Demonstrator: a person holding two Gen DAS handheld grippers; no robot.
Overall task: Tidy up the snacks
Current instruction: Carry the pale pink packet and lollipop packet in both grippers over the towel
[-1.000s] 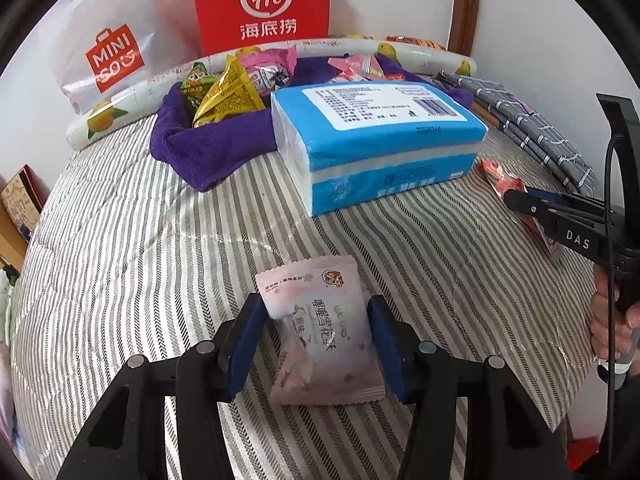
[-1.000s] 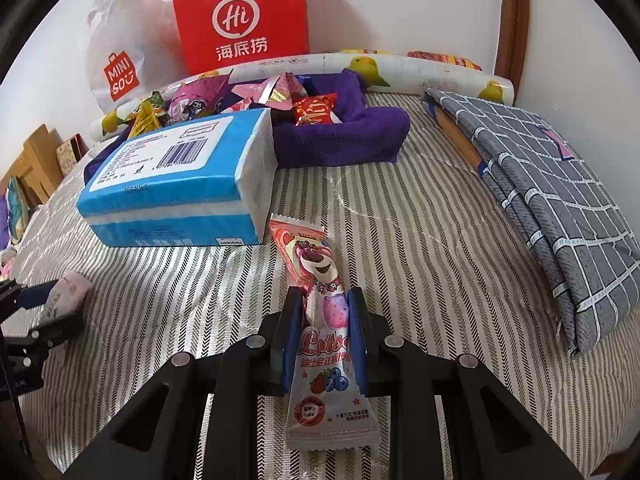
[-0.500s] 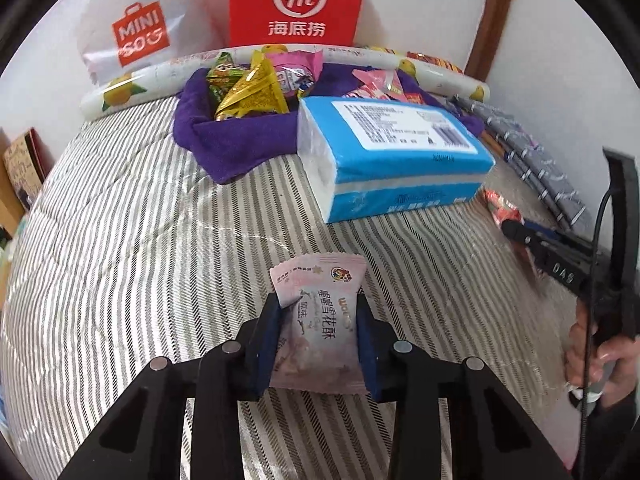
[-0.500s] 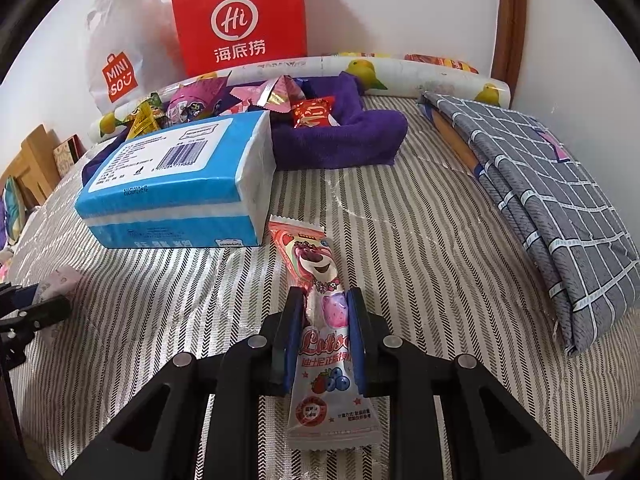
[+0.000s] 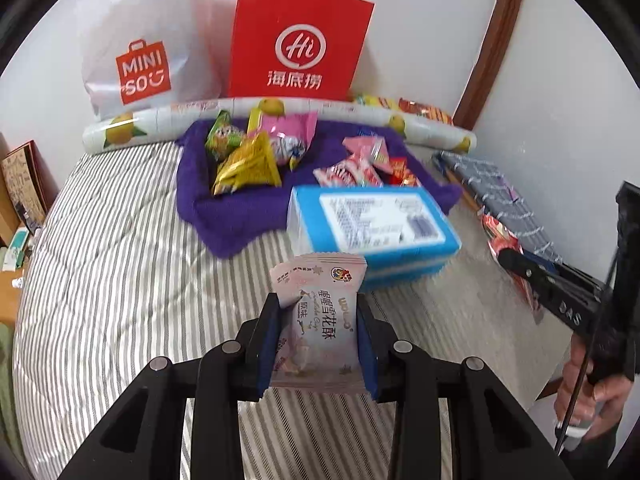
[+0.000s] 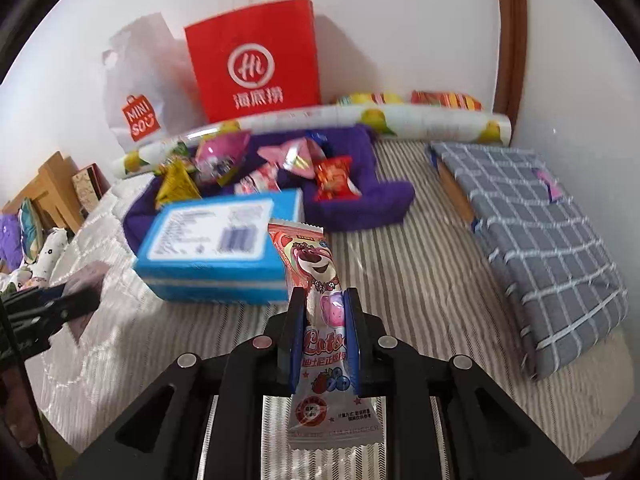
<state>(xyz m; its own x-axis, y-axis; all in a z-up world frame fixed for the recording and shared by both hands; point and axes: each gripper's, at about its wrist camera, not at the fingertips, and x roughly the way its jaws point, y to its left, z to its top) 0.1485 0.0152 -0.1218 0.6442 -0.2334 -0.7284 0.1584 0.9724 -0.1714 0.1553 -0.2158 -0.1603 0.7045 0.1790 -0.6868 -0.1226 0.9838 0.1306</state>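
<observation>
My left gripper [image 5: 317, 312] is shut on a pale pink snack packet [image 5: 318, 320] and holds it above the striped bed cover [image 5: 120, 260]. My right gripper [image 6: 322, 304] is shut on a long red-and-white bear-print candy wrapper [image 6: 316, 272], also lifted off the bed. Further back lies a purple towel [image 5: 224, 216] with several snack packs [image 5: 248, 164] on it. The right gripper [image 5: 516, 264] with its red wrapper shows at the right of the left wrist view. The left gripper [image 6: 68, 300] appears at the left edge of the right wrist view.
A blue tissue pack [image 5: 372, 232] lies in front of the towel. A red paper bag [image 5: 300, 40] and a white Miniso bag [image 5: 140, 48] lean on the wall behind a fruit-print roll [image 5: 160, 124]. A folded grey checked cloth [image 6: 532, 232] covers the right side.
Both grippers have risen with their packets, so more of the towel and bags shows. The left jaws went from loosely around the pink packet to clamped on it.
</observation>
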